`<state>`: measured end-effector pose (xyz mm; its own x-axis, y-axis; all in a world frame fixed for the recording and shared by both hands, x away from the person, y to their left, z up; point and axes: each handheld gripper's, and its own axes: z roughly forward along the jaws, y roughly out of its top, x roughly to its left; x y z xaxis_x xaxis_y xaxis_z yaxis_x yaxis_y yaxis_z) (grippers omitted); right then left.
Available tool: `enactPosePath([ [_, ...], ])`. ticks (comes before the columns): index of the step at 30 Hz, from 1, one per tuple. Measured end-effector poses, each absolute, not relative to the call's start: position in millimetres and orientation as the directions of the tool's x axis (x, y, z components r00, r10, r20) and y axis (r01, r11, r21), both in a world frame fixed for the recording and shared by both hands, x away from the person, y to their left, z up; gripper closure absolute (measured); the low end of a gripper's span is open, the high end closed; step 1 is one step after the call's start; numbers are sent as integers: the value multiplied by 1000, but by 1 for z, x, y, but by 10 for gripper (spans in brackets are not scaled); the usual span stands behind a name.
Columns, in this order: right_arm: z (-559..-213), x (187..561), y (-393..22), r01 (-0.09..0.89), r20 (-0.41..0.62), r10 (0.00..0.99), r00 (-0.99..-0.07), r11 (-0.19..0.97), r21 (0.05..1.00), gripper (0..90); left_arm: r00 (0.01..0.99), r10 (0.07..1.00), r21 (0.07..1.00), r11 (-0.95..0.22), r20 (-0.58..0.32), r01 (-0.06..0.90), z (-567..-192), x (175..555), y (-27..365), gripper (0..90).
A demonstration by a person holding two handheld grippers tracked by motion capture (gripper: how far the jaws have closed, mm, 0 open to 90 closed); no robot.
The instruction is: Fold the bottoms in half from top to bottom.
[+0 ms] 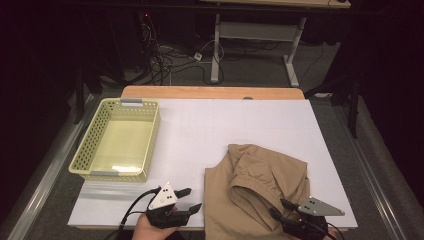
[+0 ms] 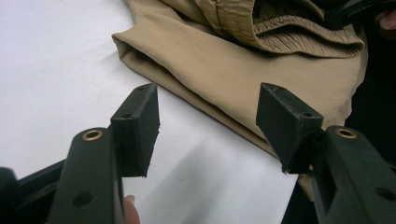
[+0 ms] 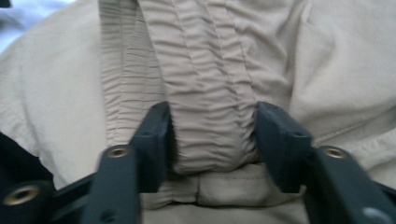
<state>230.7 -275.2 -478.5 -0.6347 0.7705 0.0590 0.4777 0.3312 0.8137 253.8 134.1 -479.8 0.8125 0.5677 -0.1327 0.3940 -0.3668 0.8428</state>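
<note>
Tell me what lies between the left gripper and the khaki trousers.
Nothing visible: bare white table cover lies between the open left gripper and the near folded edge of the khaki trousers, which it hasn't touched.

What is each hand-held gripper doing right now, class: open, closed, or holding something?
Left hand-held gripper: open, holding nothing, above the white table.
Right hand-held gripper: closed on the elastic waistband of the tan trousers.

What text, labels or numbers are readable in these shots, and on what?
None readable.
Tan garment: no tag or print in sight.
Yellow basket: no label.
White table cover: faint grid lines, no writing.
Left tool and right tool: no markings legible.
</note>
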Motion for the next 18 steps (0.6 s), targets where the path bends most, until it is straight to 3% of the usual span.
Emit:
enactPosePath([
  [14, -453, 200, -272, 356, -31, 764, -645, 335, 873, 832, 842, 524, 846, -386, -128, 369, -478, 260, 116, 387],
  [18, -450, 189, -268, 340, -36, 755, -655, 337, 878, 826, 860, 496, 849, -400, -116, 345, -477, 261, 107, 387],
])
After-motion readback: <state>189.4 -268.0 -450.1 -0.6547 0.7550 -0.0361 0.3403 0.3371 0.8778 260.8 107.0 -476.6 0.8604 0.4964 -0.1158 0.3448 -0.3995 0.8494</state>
